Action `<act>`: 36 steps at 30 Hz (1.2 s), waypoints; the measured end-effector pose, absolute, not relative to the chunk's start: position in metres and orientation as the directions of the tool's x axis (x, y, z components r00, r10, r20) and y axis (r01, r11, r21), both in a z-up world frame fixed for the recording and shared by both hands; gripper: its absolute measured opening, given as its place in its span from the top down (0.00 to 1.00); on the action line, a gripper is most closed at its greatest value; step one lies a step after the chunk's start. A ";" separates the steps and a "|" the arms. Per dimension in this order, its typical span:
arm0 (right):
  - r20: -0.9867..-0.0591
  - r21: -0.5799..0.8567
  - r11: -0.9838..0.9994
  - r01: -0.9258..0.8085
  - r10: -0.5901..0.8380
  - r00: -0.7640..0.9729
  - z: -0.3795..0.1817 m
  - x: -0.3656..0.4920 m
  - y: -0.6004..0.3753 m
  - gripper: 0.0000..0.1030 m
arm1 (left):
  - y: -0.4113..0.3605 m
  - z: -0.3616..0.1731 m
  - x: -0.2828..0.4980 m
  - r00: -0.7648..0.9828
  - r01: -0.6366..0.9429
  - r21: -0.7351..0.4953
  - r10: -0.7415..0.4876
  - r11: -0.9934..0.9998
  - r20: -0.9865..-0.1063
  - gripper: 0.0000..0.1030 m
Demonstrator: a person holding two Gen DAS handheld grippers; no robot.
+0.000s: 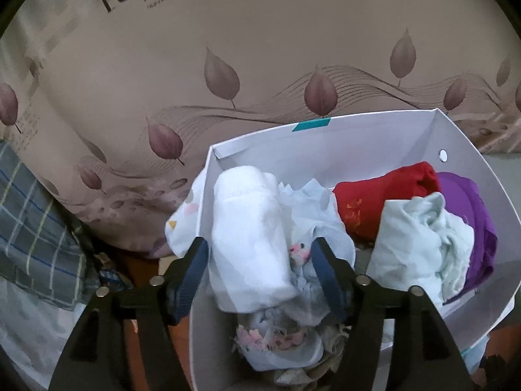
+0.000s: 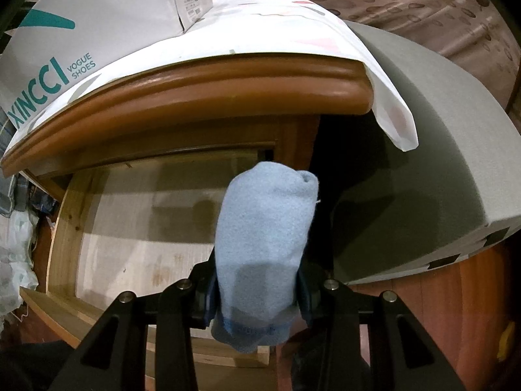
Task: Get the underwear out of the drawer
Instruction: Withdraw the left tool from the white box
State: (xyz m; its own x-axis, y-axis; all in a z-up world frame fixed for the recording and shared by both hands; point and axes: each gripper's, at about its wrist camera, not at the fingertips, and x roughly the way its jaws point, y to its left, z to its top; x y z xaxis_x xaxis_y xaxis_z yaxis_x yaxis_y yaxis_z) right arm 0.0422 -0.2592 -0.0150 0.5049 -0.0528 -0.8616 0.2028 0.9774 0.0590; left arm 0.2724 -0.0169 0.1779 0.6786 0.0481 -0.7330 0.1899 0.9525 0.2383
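The left gripper (image 1: 260, 254) is held above a white box (image 1: 325, 143) with its jaws apart. A rolled white garment (image 1: 250, 228) stands between the jaws, leaning on the box's left wall; no pressing contact by the pads can be made out. Toward the right wall of the box, a red roll (image 1: 384, 198), a pale green bundle (image 1: 420, 244) and a purple piece (image 1: 472, 211) are seen.

The right gripper (image 2: 260, 290) is clamped on a rolled light-blue garment (image 2: 263, 234), held upright over the open wooden drawer (image 2: 68, 215), near its right side. The drawer's floor shows bare wood. Above it, a shoe box (image 2: 65, 32) rests on the cabinet top (image 2: 228, 88).
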 end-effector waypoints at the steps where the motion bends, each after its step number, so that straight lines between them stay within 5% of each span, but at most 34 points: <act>1: -0.861 0.058 0.978 0.202 -0.053 0.506 -0.015 0.043 -0.259 0.62 | -0.017 0.182 0.269 0.686 0.194 0.238 0.042 0.952 -0.726 0.36; 17: -0.850 0.021 0.982 0.186 -0.080 0.521 -0.013 0.039 -0.254 0.62 | 0.020 0.239 0.135 0.843 0.068 0.236 0.070 0.969 -0.533 0.19; 30: -0.806 0.044 0.993 0.107 -0.028 0.591 0.001 0.031 -0.234 0.62 | 0.066 0.099 0.066 0.720 -0.036 0.115 0.105 0.993 -0.686 0.18; 36: -0.811 0.041 0.995 0.088 -0.019 0.585 0.023 0.028 -0.232 0.62 | 0.064 0.062 0.070 0.719 -0.062 0.164 0.158 0.985 -0.676 0.18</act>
State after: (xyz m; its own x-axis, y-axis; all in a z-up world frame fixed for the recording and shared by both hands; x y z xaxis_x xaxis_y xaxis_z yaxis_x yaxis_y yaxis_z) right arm 0.0279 -0.2322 0.0226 0.5850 -0.0187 -0.8108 0.0880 0.9953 0.0406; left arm 0.0703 0.0645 0.0618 0.7195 0.1577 -0.6764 -0.0619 0.9846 0.1637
